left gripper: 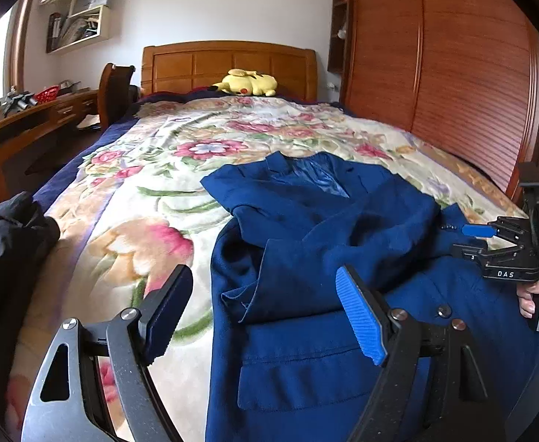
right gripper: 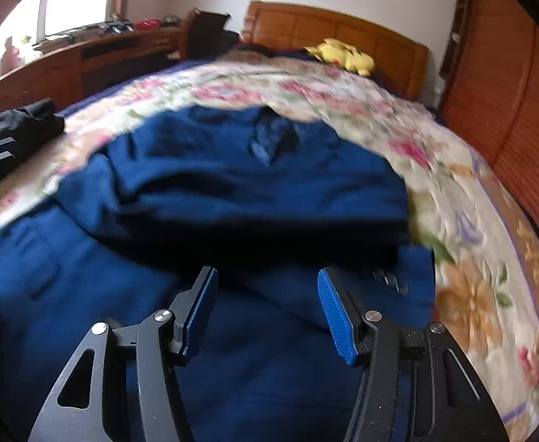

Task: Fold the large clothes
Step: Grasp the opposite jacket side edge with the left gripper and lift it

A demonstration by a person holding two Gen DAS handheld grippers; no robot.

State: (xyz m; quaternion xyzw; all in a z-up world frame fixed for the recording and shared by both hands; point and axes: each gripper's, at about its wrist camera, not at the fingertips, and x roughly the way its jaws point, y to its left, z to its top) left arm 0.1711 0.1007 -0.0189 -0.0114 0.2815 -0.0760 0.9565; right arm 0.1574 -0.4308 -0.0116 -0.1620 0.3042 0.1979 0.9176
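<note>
Jaws on both grippers stand apart, gripping nothing. Across the floral bed [left gripper: 151, 154], the blue jacket [left gripper: 306, 258] fills lower centre. Only the left view shows the right gripper [left gripper: 479, 235] at right edge; the left gripper [left gripper: 265, 313] sits at bottom, the yellow plush [left gripper: 247, 83] at upper centre.

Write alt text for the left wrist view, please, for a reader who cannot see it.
A blue jacket lies partly folded on a floral blanket, with the open left gripper above its near edge. The right gripper reaches in from the right, and a yellow plush toy sits by the wooden headboard.
</note>
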